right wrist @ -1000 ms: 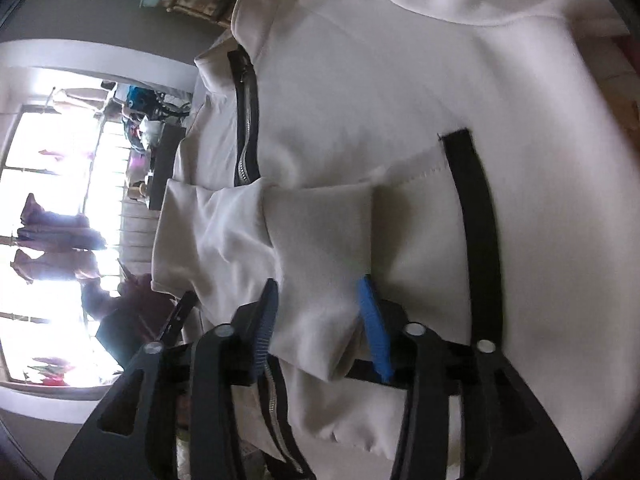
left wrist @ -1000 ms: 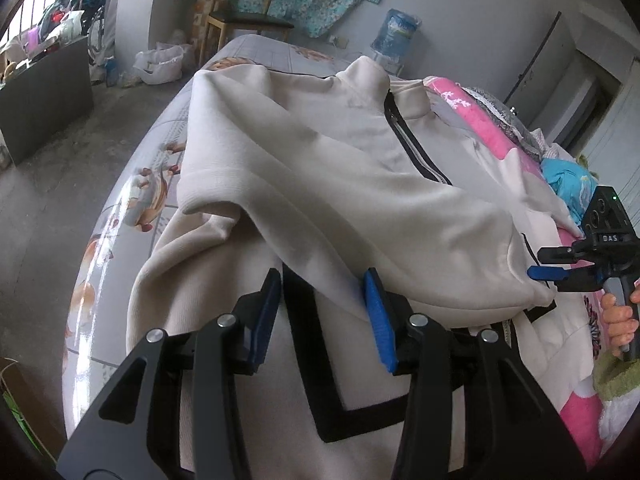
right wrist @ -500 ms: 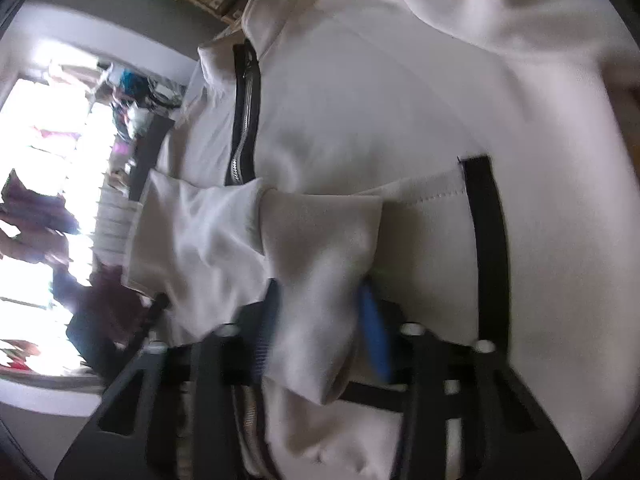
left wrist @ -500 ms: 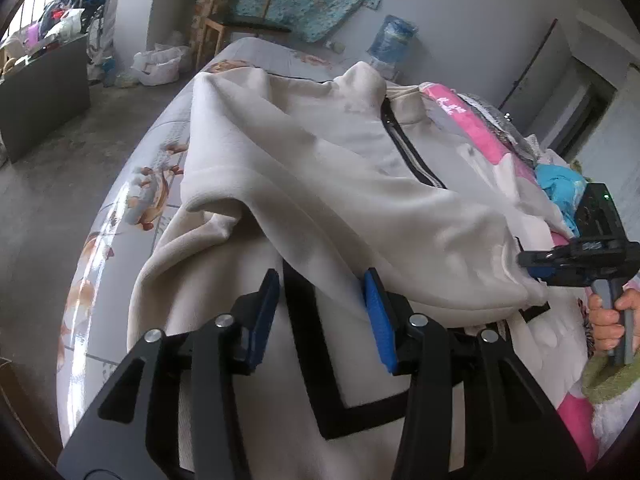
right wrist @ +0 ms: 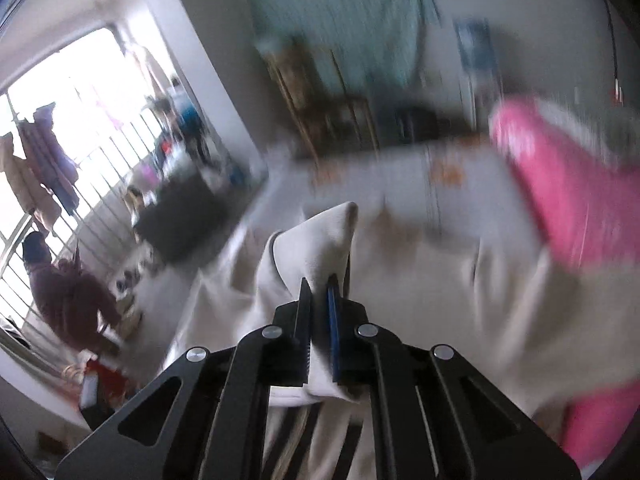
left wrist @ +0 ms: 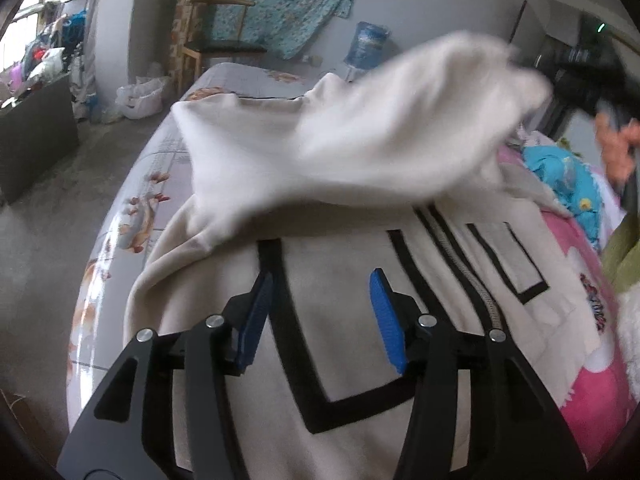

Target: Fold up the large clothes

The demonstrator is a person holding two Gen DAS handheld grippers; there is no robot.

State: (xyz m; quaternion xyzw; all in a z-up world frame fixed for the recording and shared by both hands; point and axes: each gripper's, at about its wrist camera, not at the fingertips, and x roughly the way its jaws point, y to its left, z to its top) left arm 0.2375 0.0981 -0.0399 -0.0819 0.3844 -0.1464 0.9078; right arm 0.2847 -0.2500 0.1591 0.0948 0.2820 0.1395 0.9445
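One bed with a pale cartoon-printed sheet (left wrist: 132, 208) fills the left and centre of the left wrist view. One cream zip-front jacket with black stripe trim (left wrist: 360, 320) lies spread across it, taking up the lower centre. One pink printed blanket (left wrist: 592, 392) sits along the right edge, just beside the jacket; one turquoise cloth (left wrist: 560, 176) lies above it at right.

One jacket sleeve (left wrist: 400, 128) is raised off the body, blurred, stretching to the upper right, where the right gripper (left wrist: 588, 84) and one hand (left wrist: 616, 148) show. In the right wrist view the right gripper (right wrist: 319, 292) is clamped together on a fold of that cream sleeve (right wrist: 316, 240), cloth pinched between both pads.

The left gripper (left wrist: 320, 312), lower centre, has its jaws apart and opening, two blue pads (left wrist: 384, 320) hovering over the jacket front with nothing pinched.

Upper left: one wooden chair (left wrist: 216, 40), one blue water jug (left wrist: 370, 42) at upper centre.
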